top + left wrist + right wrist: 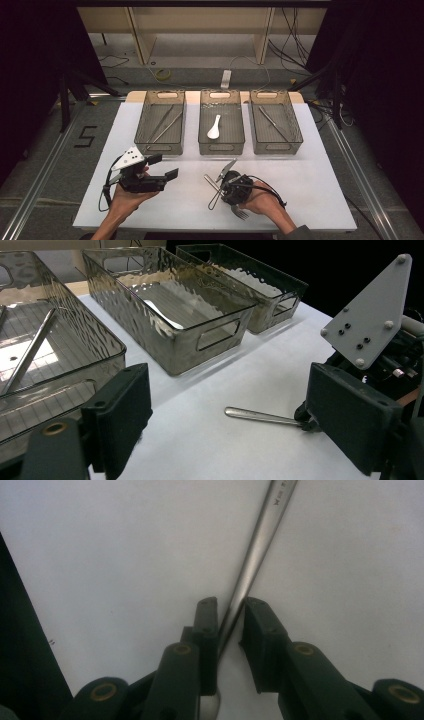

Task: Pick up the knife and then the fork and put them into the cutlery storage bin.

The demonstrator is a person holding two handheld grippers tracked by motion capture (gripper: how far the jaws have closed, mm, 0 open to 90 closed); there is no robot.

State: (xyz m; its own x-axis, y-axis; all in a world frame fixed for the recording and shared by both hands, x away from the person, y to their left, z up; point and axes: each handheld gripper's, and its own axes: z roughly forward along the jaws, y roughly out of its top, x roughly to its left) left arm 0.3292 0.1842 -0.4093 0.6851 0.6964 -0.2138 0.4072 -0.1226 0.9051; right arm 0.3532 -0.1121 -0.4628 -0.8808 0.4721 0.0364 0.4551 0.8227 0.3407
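While the person's hands come in from the bottom of the high view, the right gripper (227, 184) points down on a metal utensil (216, 196) lying on the white table (310, 180), a fork (240, 212) just beside it. The left gripper (165, 167) hovers well apart, jaws wide, nothing between. Left gripper view: utensil handle (260, 416) lies flat in front of the bins (170, 315). Right gripper view: jaws narrow, handle (255, 555) between them, one pad touching, the other just off.
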